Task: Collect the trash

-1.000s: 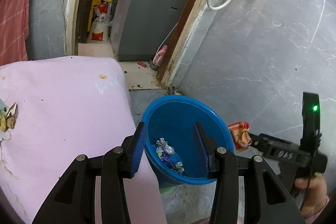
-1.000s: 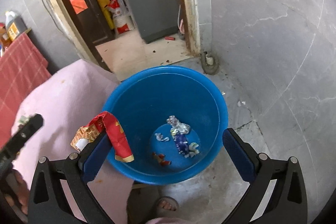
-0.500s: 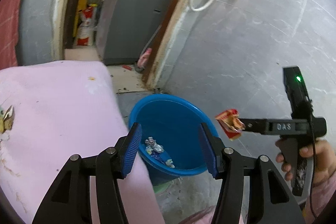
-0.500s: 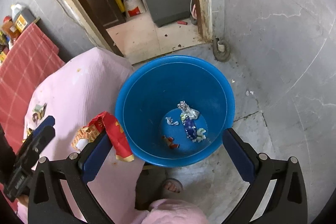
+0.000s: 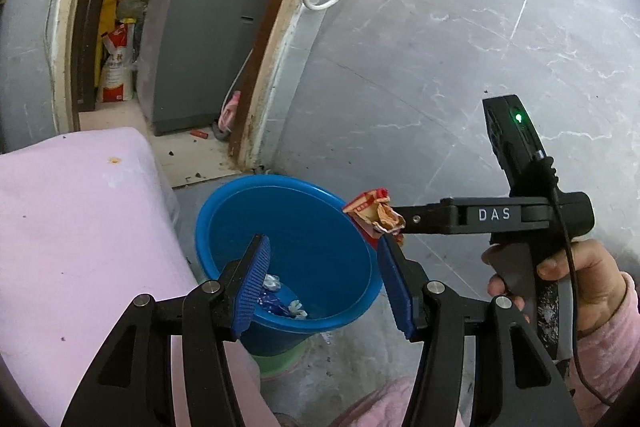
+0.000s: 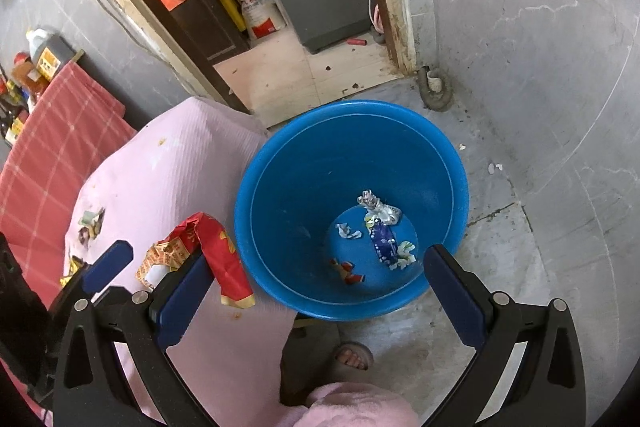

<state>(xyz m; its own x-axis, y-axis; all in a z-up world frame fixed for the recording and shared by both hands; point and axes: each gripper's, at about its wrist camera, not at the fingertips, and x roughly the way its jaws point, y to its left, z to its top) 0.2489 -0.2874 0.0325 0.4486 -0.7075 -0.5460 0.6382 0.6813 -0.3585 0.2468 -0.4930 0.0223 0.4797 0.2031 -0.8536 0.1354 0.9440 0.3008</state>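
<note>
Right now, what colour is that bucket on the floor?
Bright blue bucket, clearest in the right wrist view.

Count: 1 blue bucket [image 6: 280,163]. Inside it approx 4 trash bits: 1 foil wad [image 6: 374,205], 1 blue wrapper [image 6: 384,241], 1 small white scrap [image 6: 347,231], 1 red scrap [image 6: 347,269]. 1 red/yellow wrapper [image 6: 200,251] outside the bucket. 2 grippers: left gripper [image 5: 324,287], right gripper [image 6: 316,295]. 1 pink-covered table [image 6: 160,171], w/ approx 2–3 scraps on it [image 6: 90,223], too small to count exactly.
</note>
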